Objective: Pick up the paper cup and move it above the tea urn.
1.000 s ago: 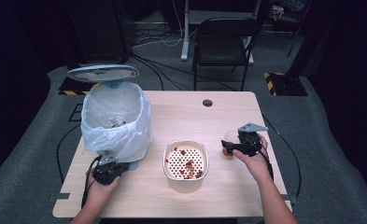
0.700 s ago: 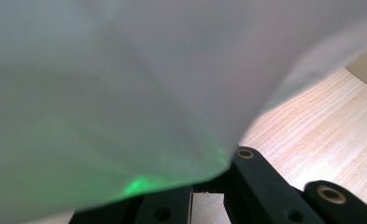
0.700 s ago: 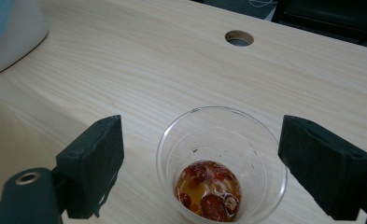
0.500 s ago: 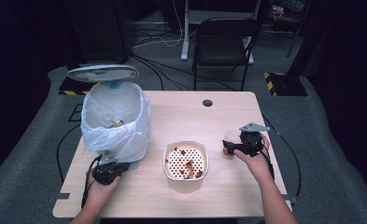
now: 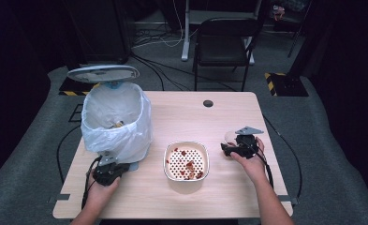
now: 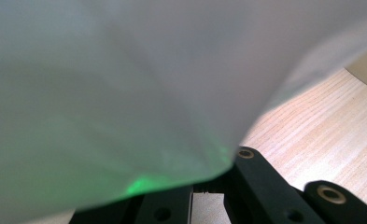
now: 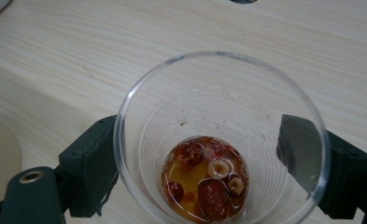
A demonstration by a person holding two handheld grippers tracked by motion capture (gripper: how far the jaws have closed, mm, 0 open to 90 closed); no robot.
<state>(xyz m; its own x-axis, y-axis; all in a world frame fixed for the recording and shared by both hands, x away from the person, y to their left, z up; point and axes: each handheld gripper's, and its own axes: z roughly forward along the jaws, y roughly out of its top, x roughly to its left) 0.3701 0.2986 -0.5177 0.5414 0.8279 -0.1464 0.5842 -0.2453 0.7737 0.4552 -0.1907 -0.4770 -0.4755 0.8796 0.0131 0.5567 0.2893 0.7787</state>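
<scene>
Right gripper view has the right gripper (image 7: 209, 158) clamped around a clear cup (image 7: 221, 140) of reddish dregs, its jaws just closing, at 3 o'clock on the desk (image 5: 209, 117); the left gripper (image 5: 109, 172) is shut beside the bin bag (image 5: 116, 122).

Clear cup (image 7: 221, 140), white perforated bowl (image 5: 187, 161)

Cup (image 7: 221, 140) base cut off below
</scene>
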